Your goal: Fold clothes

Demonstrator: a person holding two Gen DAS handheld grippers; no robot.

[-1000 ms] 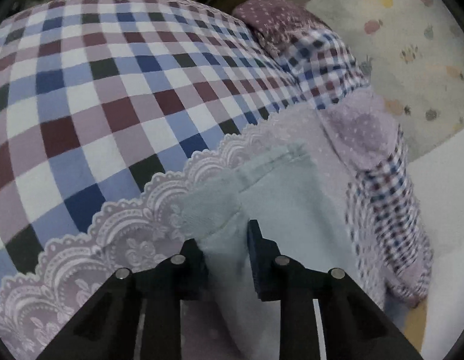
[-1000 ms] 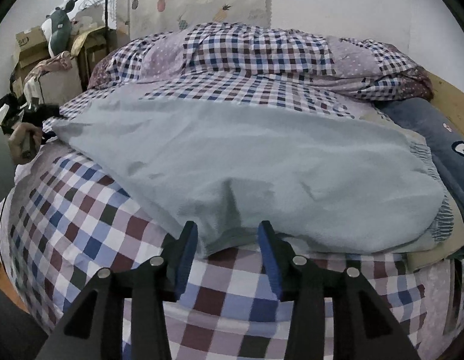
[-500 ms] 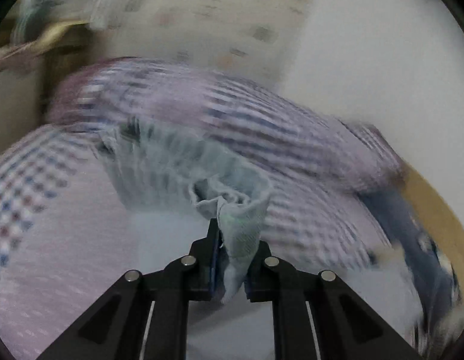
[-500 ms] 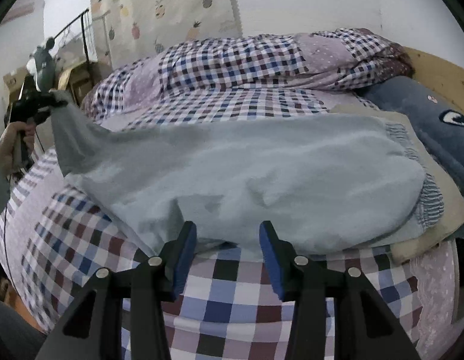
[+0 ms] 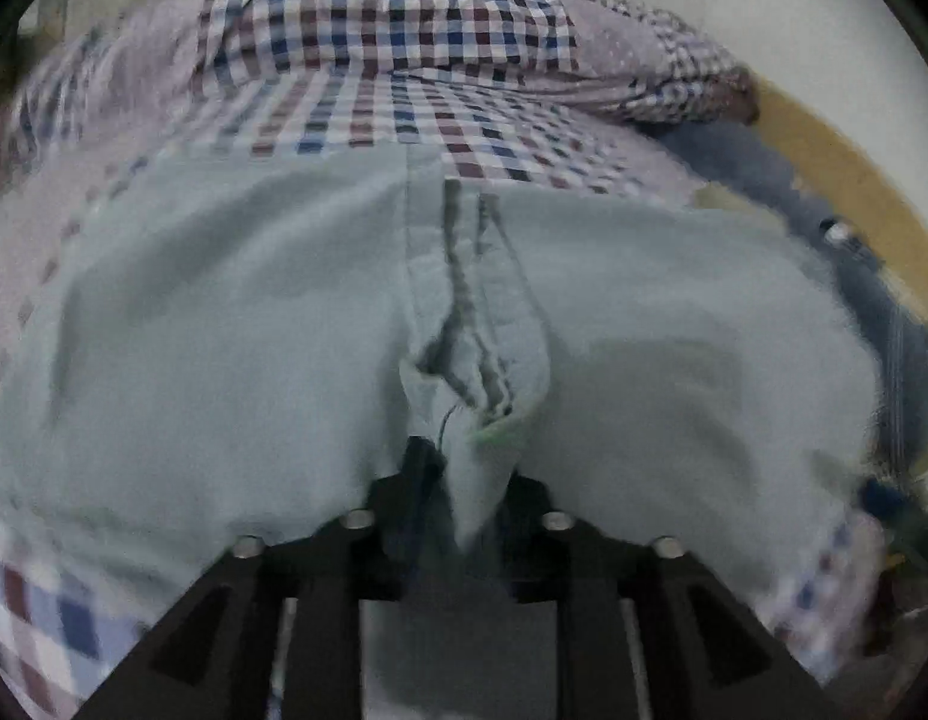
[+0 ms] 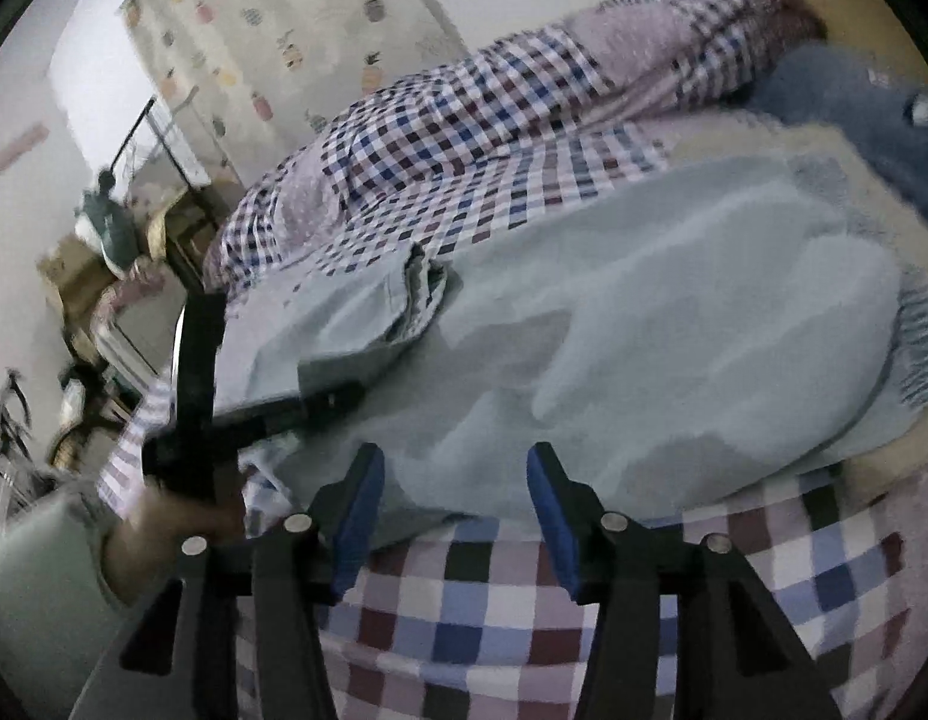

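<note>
1. Left gripper (image 5: 466, 474) has its jaws opening, with a bunched corner of the pale grey-green garment (image 5: 224, 348) between them; the cloth hangs loose in the gap, and the blur hides whether the pads are touching it.
2. Right gripper (image 6: 452, 516) has its jaws opening too, the blue pads (image 6: 359, 510) standing apart and gripping nothing; the garment's near edge lies just past the fingertips.
3. The garment is spread across the bed, over the checked bedspread (image 6: 475, 618), with one end folded back over the rest and a double-stitched hem running away from the left gripper.
4. A rumpled checked quilt (image 5: 392, 24) lies heaped behind the garment, against the wall.
5. In the right wrist view, the person's left hand (image 6: 164, 525) holds the left gripper's black frame over the folded end.
</note>
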